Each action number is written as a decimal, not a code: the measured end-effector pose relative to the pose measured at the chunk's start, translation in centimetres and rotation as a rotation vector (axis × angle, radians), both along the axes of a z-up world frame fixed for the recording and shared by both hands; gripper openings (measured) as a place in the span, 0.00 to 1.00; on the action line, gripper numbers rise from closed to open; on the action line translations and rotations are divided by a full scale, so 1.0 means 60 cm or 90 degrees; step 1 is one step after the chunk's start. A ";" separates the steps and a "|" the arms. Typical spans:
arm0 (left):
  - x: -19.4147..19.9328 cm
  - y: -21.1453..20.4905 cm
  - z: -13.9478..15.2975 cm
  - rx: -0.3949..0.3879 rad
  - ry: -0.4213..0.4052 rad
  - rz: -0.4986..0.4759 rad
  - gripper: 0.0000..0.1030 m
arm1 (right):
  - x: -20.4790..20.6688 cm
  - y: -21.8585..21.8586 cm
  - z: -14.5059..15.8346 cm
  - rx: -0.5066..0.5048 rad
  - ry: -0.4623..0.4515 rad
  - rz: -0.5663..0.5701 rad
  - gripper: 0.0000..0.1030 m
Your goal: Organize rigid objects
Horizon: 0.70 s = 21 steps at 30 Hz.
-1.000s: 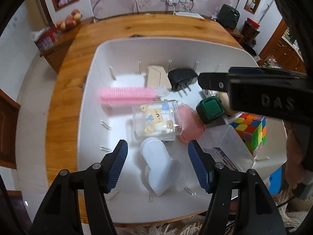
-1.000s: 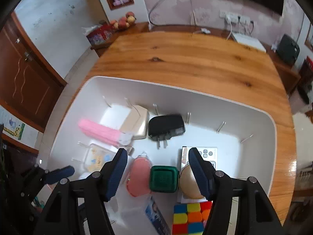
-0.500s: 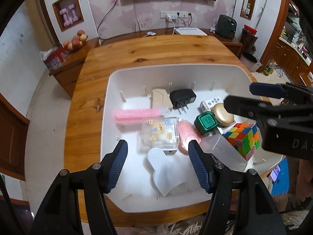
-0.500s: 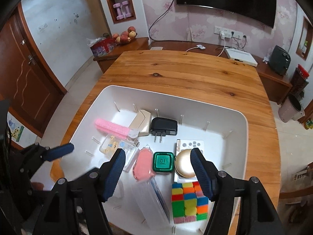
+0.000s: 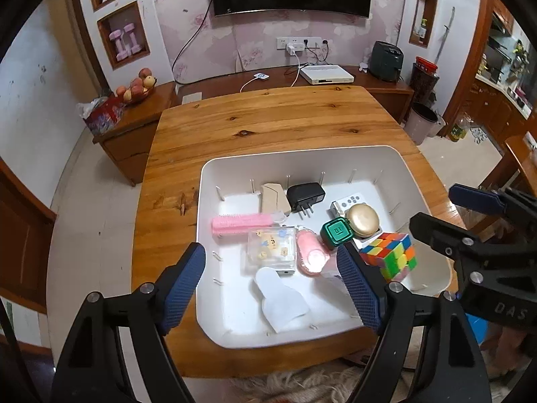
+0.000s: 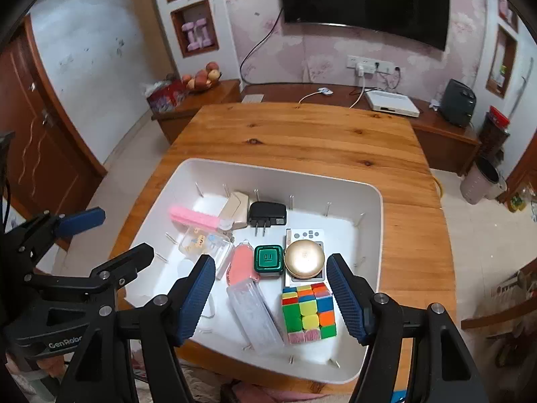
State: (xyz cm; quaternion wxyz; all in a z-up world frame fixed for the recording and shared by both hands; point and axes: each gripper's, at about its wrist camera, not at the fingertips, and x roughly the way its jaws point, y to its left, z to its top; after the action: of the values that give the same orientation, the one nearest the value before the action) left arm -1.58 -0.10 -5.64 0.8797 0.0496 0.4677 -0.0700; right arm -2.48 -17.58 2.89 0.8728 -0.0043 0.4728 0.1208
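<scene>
Both grippers spread wide, empty, above the bin (image 5: 208,235).
Left gripper (image 5: 273,283), right gripper (image 6: 270,297); cube (image 6: 308,312) sits at the bin's near right corner.

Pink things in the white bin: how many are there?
2. The pink brush lies at the bin's far left; the pink oval case lies mid-bin, directly left of the green square box. Others may be hidden.

"DAS" printed on right claw (image 5: 470,221) body; "GenRobo", cut off, on left claw (image 6: 110,235) body. Other markings unreadable.
</scene>
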 end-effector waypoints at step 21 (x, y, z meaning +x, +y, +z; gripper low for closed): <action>-0.035 -0.012 0.034 -0.020 -0.054 0.064 0.81 | -0.065 -0.020 0.065 -0.049 -0.122 -0.098 0.78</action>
State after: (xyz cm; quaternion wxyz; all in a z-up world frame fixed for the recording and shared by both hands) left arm -3.70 -0.81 -3.57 0.9019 0.0150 0.4306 -0.0309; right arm -6.37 -18.78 6.80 0.9200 -0.0130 0.3901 0.0345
